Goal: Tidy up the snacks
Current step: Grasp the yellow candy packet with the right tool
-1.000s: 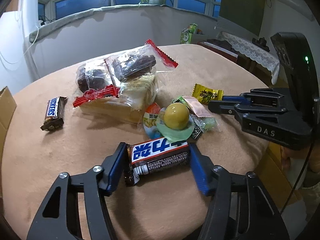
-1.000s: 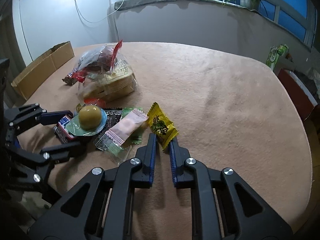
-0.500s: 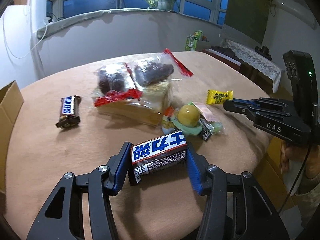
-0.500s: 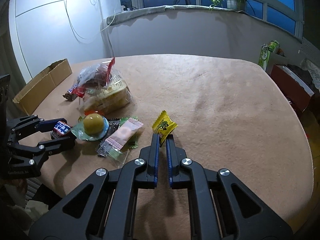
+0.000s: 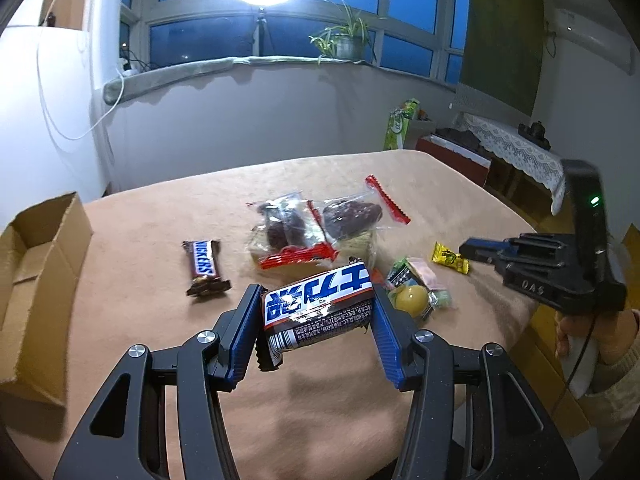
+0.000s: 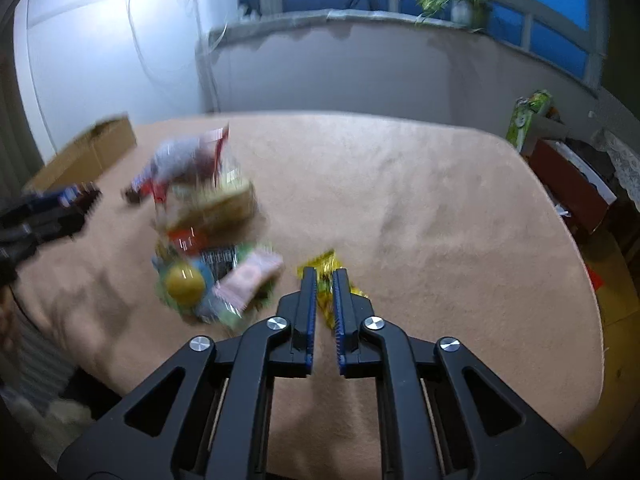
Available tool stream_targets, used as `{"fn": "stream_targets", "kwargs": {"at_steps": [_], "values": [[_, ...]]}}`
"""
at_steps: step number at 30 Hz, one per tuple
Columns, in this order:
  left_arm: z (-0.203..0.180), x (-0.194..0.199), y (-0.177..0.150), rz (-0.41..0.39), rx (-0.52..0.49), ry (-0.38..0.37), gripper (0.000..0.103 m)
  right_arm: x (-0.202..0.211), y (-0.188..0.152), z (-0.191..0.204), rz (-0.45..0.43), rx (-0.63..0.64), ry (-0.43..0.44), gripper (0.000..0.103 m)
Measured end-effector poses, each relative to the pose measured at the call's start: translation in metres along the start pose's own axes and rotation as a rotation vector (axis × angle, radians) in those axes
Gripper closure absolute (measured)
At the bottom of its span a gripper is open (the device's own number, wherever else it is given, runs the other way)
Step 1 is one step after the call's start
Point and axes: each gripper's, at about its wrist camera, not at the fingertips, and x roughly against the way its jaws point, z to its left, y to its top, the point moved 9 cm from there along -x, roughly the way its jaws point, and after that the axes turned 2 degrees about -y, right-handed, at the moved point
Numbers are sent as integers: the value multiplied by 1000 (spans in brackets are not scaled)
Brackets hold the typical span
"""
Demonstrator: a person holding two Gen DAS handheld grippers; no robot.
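My left gripper (image 5: 316, 308) is shut on a Snickers bar with Chinese lettering (image 5: 320, 308) and holds it above the tan table (image 5: 160, 240). My right gripper (image 6: 324, 280) is shut on a yellow candy packet (image 6: 324, 292), which also shows in the left wrist view (image 5: 450, 258) at the right gripper's tips (image 5: 472, 249). A second Snickers bar (image 5: 205, 266) lies on the table. Bags of dark snacks on a bread pack (image 5: 316, 232) sit at mid-table. A yellow jelly cup (image 5: 410, 298) lies among small packets (image 5: 420, 276).
An open cardboard box (image 5: 36, 276) stands at the table's left edge; it also shows blurred in the right wrist view (image 6: 88, 152). The table's right edge (image 5: 520, 280) is near the right gripper. A window sill with a plant (image 5: 344, 40) lies behind.
My left gripper has lifted the Chinese Snickers bar up and back from the pile. My right gripper has risen with the yellow candy packet; its view is now blurred by motion.
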Motion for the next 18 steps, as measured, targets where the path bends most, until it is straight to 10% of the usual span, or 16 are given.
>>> {"fn": "stream_targets", "kwargs": {"at_steps": [2,4,8,12,18], "values": [[1,2,-2,5,4,-2,51,-1,-1,1,-18,48,-28,46],[2,2,-3,12,7,-5,51,-3,3,3,-60,94,-26,36],[1,3,-2,26,0,4,51,-20,3,1,-13,115,4,40],[0,6,3,28,-24,31,51,-30,-2,-1,14,93,14,77],[-2,13,13,10,-61,75,51,-27,-6,-1,-12,47,-5,78]]}}
